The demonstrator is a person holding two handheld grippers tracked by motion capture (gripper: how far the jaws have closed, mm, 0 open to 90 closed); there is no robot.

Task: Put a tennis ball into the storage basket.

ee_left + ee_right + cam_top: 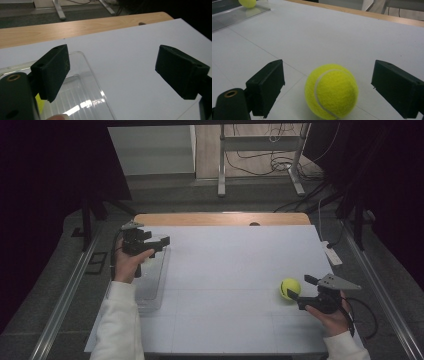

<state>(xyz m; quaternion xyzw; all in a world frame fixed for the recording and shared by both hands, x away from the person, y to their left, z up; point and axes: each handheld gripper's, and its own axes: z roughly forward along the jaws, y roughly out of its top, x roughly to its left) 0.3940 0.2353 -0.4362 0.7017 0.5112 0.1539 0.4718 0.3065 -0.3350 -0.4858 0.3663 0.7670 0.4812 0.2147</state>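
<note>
Your right gripper is open, with the tennis ball resting on the table between its jaws, lined up for a grab. Your left gripper hangs open and empty above the clear plastic tray.

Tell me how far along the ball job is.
Done: one tennis ball already lies in the clear tray, and the left gripper hangs over it with jaws open and empty. In hand: the right gripper has its open jaws either side of the second tennis ball, not touching. Left: gripping it and carrying it to the tray.
</note>
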